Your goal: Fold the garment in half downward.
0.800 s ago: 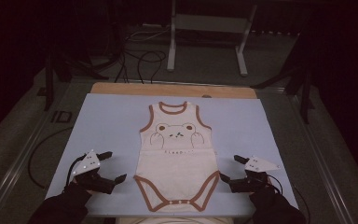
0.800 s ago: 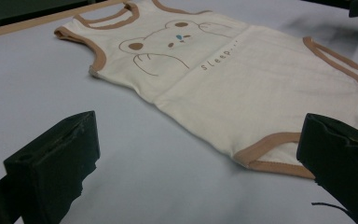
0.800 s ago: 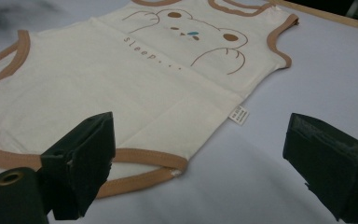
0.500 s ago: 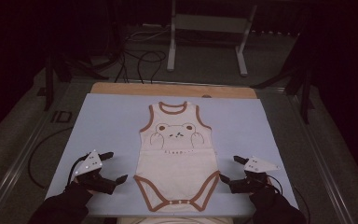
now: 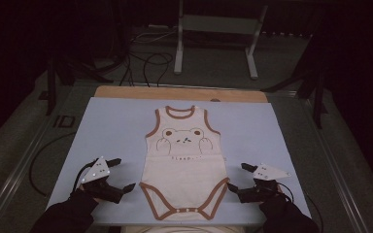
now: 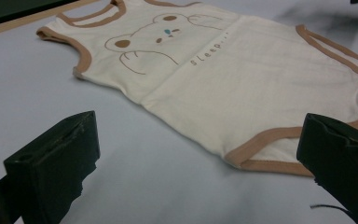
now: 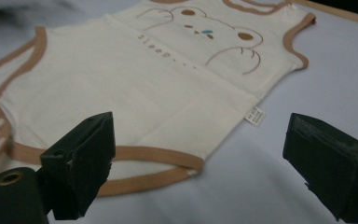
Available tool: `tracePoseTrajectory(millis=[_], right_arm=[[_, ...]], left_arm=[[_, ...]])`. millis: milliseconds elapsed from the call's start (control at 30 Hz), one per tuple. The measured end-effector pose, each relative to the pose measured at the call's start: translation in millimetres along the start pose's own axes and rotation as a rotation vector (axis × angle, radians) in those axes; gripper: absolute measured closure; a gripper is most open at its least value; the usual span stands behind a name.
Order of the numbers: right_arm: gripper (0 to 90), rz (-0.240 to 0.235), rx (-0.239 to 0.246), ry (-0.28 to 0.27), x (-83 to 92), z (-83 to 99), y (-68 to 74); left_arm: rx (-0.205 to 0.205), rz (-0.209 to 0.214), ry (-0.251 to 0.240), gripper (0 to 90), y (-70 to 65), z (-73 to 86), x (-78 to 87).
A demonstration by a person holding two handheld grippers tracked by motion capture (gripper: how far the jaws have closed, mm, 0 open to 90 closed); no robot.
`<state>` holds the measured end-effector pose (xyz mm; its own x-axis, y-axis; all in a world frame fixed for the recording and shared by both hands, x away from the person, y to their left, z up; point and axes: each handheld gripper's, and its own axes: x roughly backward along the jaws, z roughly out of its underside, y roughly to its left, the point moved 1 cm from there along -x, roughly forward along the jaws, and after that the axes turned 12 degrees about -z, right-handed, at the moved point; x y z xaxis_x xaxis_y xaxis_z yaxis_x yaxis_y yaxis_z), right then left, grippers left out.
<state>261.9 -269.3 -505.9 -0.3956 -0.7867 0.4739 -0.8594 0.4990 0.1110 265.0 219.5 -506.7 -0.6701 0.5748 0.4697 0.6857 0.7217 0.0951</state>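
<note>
- Here we are with a cream baby bodysuit (image 5: 183,160) lying flat, face up, in the middle of the pale blue worktop (image 5: 111,126), neck opening toward the far edge and snap crotch toward us.
- Our left tool (image 5: 125,175) sits low just off the bodysuit's left leg opening, jaws spread wide and holding nothing; in the left gripper view the brown-trimmed hem (image 6: 270,163) lies between and beyond the two black jaws, not touched.
- Our right tool (image 5: 235,177) mirrors it on the other side, jaws equally wide and empty; the right gripper view shows the trim (image 7: 154,161) near its left jaw and the small side label (image 7: 254,115) further out.
- We judge the step in hand to be a two-sided pinch of the lower edges, likely to start a fold.
- To do it well, we would slide each lower jaw along the worktop under the trim, so both layers of cloth are taken, not just the top one.
- We should bite on the brown binding itself; it looks thicker than the thin body fabric and should slip less.
- Both sides want gripping at matching spots, or the fold may come out skewed across the bear print (image 5: 182,138).
- Closing before lifting matters: dragging with open jaws would probably wrinkle cloth that now lies smooth.
- The snaps (image 5: 184,210) are best left alone for now.
</note>
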Motion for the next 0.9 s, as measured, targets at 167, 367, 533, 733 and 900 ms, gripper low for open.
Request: tracePoseTrajectory(millis=[167, 367, 533, 733, 900], right_arm=[[8.9, -0.002, 0.005, 0.001, 1.9, -7.4, 5.7], [8.9, -0.009, 0.014, -0.002, 7.0, -22.5, 14.0], [8.9, -0.012, 0.018, -0.013, 14.0, -39.5, 17.0], [8.9, 0.006, 0.037, -0.032, 22.8, -58.0, 13.9], [9.0, 0.005, 0.031, -0.048, 24.2, -67.9, 8.5]], left_arm=[[0.0, 0.03, -0.018, 0.0, -3.7, -7.2, 2.1], [-0.015, 0.055, -0.036, 0.0, -7.8, -21.4, 6.0], [-0.006, 0.069, -0.041, 0.0, -7.2, -31.2, 5.4], [-0.019, 0.077, -0.054, 0.0, -4.1, -48.6, 6.8], [-0.037, 0.073, -0.044, 0.0, -0.3, -60.4, 6.9]])
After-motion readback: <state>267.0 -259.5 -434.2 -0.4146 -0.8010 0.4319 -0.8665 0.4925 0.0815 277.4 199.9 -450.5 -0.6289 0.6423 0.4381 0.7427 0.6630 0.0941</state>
